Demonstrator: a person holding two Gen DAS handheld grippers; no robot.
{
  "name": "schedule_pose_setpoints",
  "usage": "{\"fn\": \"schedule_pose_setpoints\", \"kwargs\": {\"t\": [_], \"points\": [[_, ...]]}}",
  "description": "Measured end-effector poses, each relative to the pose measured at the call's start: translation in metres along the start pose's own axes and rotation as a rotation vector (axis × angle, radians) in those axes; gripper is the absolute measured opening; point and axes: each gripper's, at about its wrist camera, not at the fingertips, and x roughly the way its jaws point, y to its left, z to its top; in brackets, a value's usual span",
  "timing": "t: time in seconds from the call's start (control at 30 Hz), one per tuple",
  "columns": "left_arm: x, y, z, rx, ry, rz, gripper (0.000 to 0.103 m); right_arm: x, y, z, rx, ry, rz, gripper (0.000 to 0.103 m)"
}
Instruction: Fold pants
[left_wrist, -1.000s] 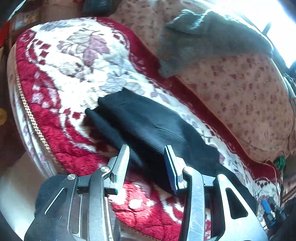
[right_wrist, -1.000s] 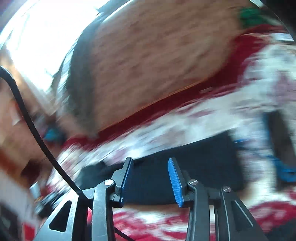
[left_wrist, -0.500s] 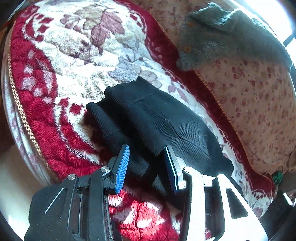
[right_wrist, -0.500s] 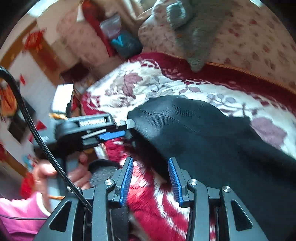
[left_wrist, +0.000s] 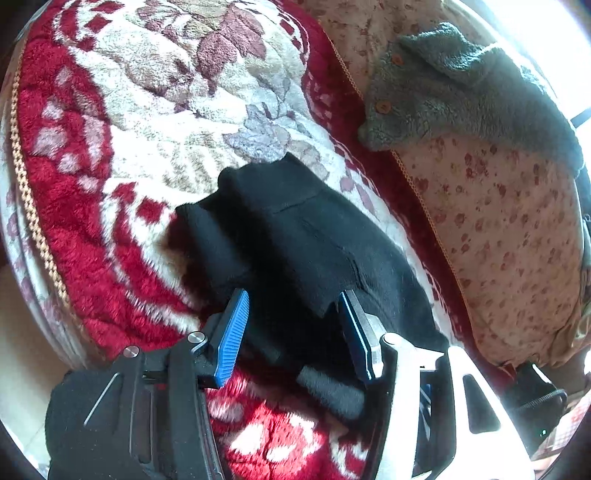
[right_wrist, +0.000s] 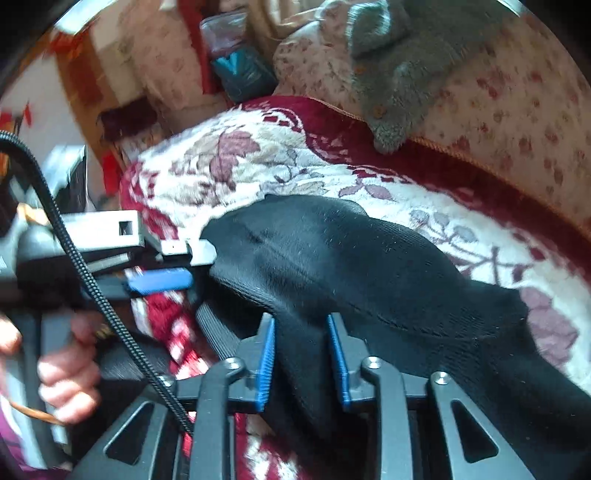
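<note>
Black knit pants (left_wrist: 310, 240) lie partly folded on a red and cream floral sofa cover (left_wrist: 147, 110). My left gripper (left_wrist: 291, 325) is open, its blue-padded fingers straddling the near edge of the pants. My right gripper (right_wrist: 301, 350) is open too, with a fold of the black pants (right_wrist: 369, 266) lying between its fingers. In the right wrist view the left gripper (right_wrist: 177, 262) shows at the left end of the pants, held by a hand (right_wrist: 62, 369).
A grey fleece garment (left_wrist: 461, 92) lies over the floral sofa back (left_wrist: 509, 229); it also shows in the right wrist view (right_wrist: 399, 74). The sofa's front edge with gold trim (left_wrist: 33, 221) is at the left. Bags and clutter (right_wrist: 236, 62) stand beyond the sofa's end.
Both grippers have moved in closer to the pants' near edge. The right gripper swung from facing the sofa back to facing along the pants, and fabric now lies between its fingers.
</note>
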Motion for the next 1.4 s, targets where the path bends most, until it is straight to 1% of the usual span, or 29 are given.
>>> {"fn": "schedule_pose_setpoints", "kwargs": {"t": [0.2,0.23,0.27,0.37,0.47,0.53,0.63,0.7,0.77,0.83,0.9,0.93,1.03,1.13,1.17,1.2,1.27,1.3,1.33,1.4], "points": [[0.017,-0.008,0.012,0.000,-0.013,0.006,0.051,-0.001,0.001,0.000,0.011,0.006,0.051,0.016],[0.019,-0.008,0.013,-0.001,-0.013,0.004,0.048,-0.001,0.001,-0.001,0.016,0.010,0.062,0.013],[0.020,-0.008,0.013,-0.001,-0.018,-0.003,0.032,0.000,0.001,-0.002,0.022,0.017,0.075,0.012],[0.013,-0.009,0.012,0.027,-0.039,-0.012,0.017,-0.002,0.002,-0.005,0.034,0.024,0.110,0.010],[-0.002,-0.009,0.008,0.047,-0.069,-0.010,0.012,-0.008,0.004,-0.006,0.053,0.022,0.148,0.009],[-0.010,-0.005,0.006,0.045,-0.080,-0.014,0.011,-0.012,0.009,-0.007,0.047,0.025,0.171,0.008],[-0.009,0.003,0.002,0.054,-0.077,0.024,0.011,-0.012,0.022,-0.009,0.024,0.032,0.196,0.008],[-0.002,0.009,0.001,0.041,-0.053,0.040,0.011,-0.007,0.028,-0.012,0.002,0.034,0.162,0.008],[0.000,0.011,0.000,0.044,-0.050,0.046,0.011,-0.006,0.028,-0.013,0.006,0.025,0.135,0.008],[0.000,0.008,-0.002,0.061,-0.056,0.061,0.011,-0.009,0.027,-0.013,0.019,0.024,0.133,0.009],[0.000,0.004,-0.005,0.081,-0.066,0.085,0.011,-0.010,0.026,-0.013,0.030,0.039,0.120,0.012],[-0.001,0.003,-0.006,0.089,-0.071,0.098,0.011,-0.009,0.024,-0.014,0.040,0.050,0.117,0.017],[-0.006,0.001,-0.011,0.100,-0.090,0.140,0.011,-0.009,0.017,-0.018,0.092,0.072,0.126,0.020],[-0.015,0.000,-0.015,0.120,-0.118,0.193,0.011,-0.018,0.014,-0.020,0.111,0.060,0.129,0.024],[-0.019,-0.001,-0.016,0.123,-0.124,0.205,0.012,-0.023,0.014,-0.021,0.109,0.054,0.125,0.026],[-0.022,-0.001,-0.017,0.127,-0.126,0.212,0.016,-0.029,0.013,-0.022,0.113,0.044,0.125,0.028],[-0.028,-0.005,-0.021,0.139,-0.133,0.221,0.032,-0.040,0.007,-0.025,0.141,0.027,0.118,0.035],[-0.032,-0.008,-0.023,0.150,-0.141,0.221,0.035,-0.044,0.003,-0.026,0.161,0.023,0.112,0.044],[-0.035,-0.012,-0.027,0.163,-0.151,0.220,0.036,-0.049,-0.002,-0.028,0.189,0.018,0.110,0.047],[-0.040,-0.021,-0.033,0.192,-0.166,0.220,0.036,-0.063,-0.014,-0.035,0.241,-0.001,0.116,0.048]]}}
